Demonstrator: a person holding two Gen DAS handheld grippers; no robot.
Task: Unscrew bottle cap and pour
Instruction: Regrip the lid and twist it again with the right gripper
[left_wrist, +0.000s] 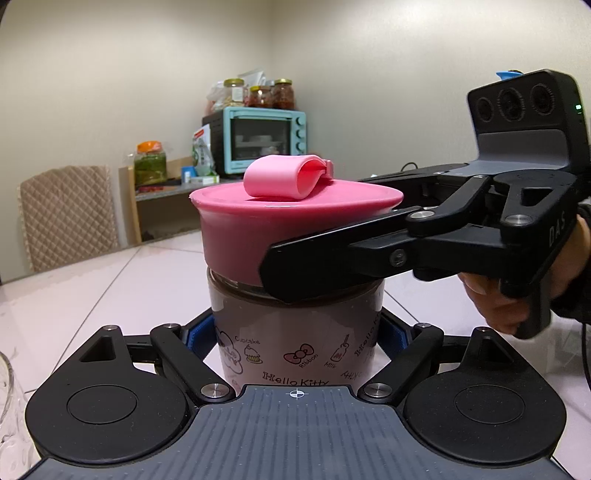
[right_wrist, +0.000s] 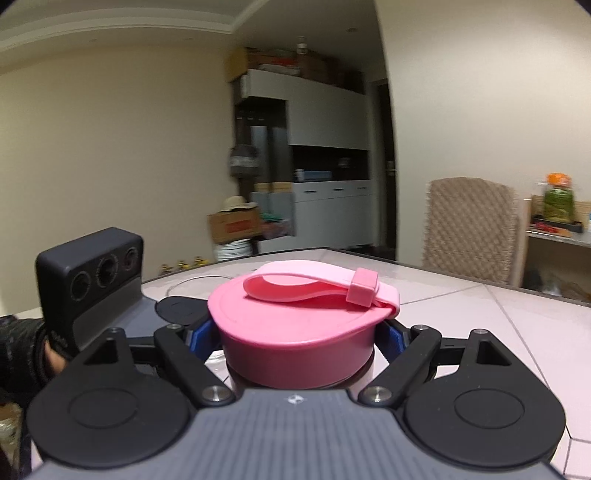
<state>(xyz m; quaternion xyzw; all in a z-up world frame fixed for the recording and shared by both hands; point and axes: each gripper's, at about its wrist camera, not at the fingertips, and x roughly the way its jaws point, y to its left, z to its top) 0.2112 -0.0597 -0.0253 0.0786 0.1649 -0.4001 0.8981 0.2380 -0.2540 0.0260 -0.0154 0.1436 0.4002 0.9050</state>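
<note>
A glass bottle (left_wrist: 295, 332) with cartoon prints and dark liquid stands upright on the pale tiled table (left_wrist: 110, 288). Its wide pink cap (left_wrist: 258, 225) (right_wrist: 295, 332) carries a pink strap loop (left_wrist: 284, 177) (right_wrist: 314, 284) on top. My left gripper (left_wrist: 295, 334) is shut on the bottle's body, blue pads against both sides. My right gripper (right_wrist: 297, 334) is shut on the pink cap, blue pads pressed to its rim; in the left wrist view its black fingers (left_wrist: 332, 254) reach in from the right around the cap, held by a person's hand (left_wrist: 491, 295).
A clear glass vessel edge (left_wrist: 7, 398) shows at the table's left; its rim (right_wrist: 199, 284) lies beyond the cap. A quilted chair (left_wrist: 70, 214) (right_wrist: 469, 229) stands behind the table. A shelf holds a teal oven (left_wrist: 266, 140) and jars.
</note>
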